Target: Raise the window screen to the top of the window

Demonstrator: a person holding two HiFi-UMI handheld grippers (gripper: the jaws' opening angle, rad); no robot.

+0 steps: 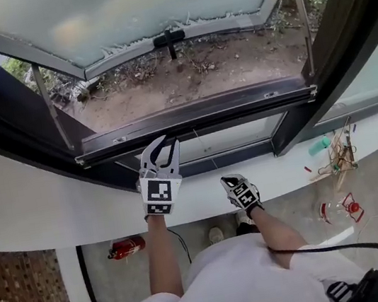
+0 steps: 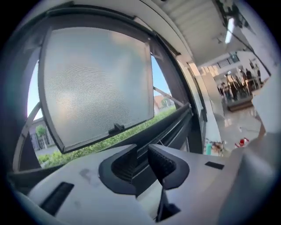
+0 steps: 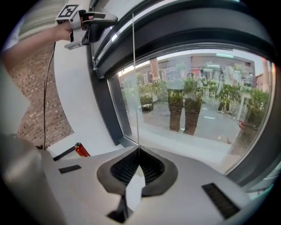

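Note:
The window's frosted sash [image 1: 151,9] is swung outward, and its black handle [image 1: 169,39] sits on the lower edge. A dark rail [image 1: 197,115] runs along the bottom of the opening. My left gripper [image 1: 162,147] is open just below that rail, with nothing between its jaws [image 2: 141,151]. It also shows at the top left of the right gripper view [image 3: 94,22]. My right gripper [image 1: 242,191] is lower, over the white sill, and is shut [image 3: 139,151] on a thin cord [image 3: 134,79] that runs straight up to the dark frame. I cannot make out any screen mesh.
A curved white sill [image 1: 56,212] runs under the window, above fixed lower glass [image 3: 197,110]. A red fire extinguisher [image 1: 126,247] lies on the floor at the left. Hangers [image 1: 337,158] and a red object [image 1: 349,206] lie at the right. A black cable [image 1: 335,250] trails from my right arm.

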